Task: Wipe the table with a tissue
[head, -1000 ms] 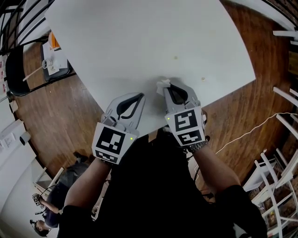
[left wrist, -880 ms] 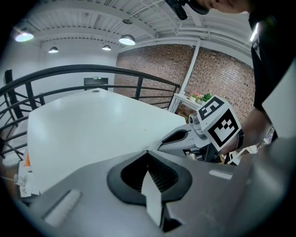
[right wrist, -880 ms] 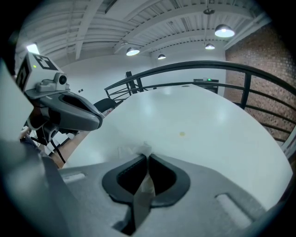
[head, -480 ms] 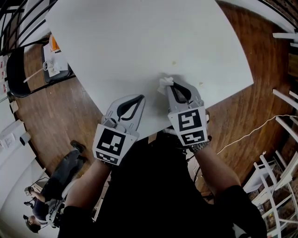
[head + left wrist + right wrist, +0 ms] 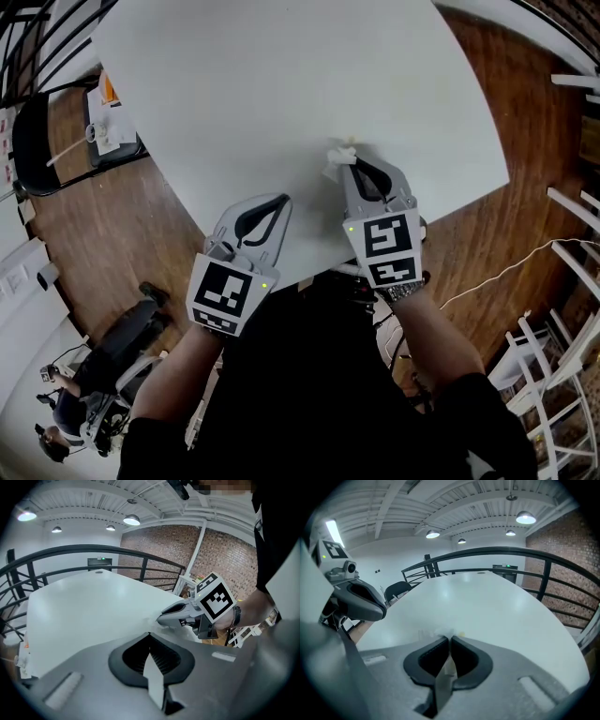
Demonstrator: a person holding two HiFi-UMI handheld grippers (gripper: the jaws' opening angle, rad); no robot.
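The white table (image 5: pixel 281 84) fills the top of the head view. My right gripper (image 5: pixel 353 161) is shut on a small crumpled white tissue (image 5: pixel 337 159) that it presses onto the table near the front edge. In the right gripper view the tissue (image 5: pixel 439 632) bunches just ahead of the closed jaws, and a tiny yellowish speck (image 5: pixel 461 633) lies beside it. My left gripper (image 5: pixel 281 200) is shut with nothing in it, over the table's front edge a short way left of the right one. The left gripper view shows the right gripper (image 5: pixel 180 614) low on the tabletop.
A black chair (image 5: pixel 33 141) and a small stand with papers (image 5: pixel 108 117) are off the table's left side on the wooden floor (image 5: pixel 122 225). White racks (image 5: pixel 553 375) and a cable (image 5: pixel 506 272) lie to the right. People are at lower left (image 5: pixel 94 375). A black railing (image 5: pixel 543 573) rings the far side.
My right gripper has pushed the tissue forward, away from the table's front edge. The left gripper has stayed put. People at lower left have shifted.
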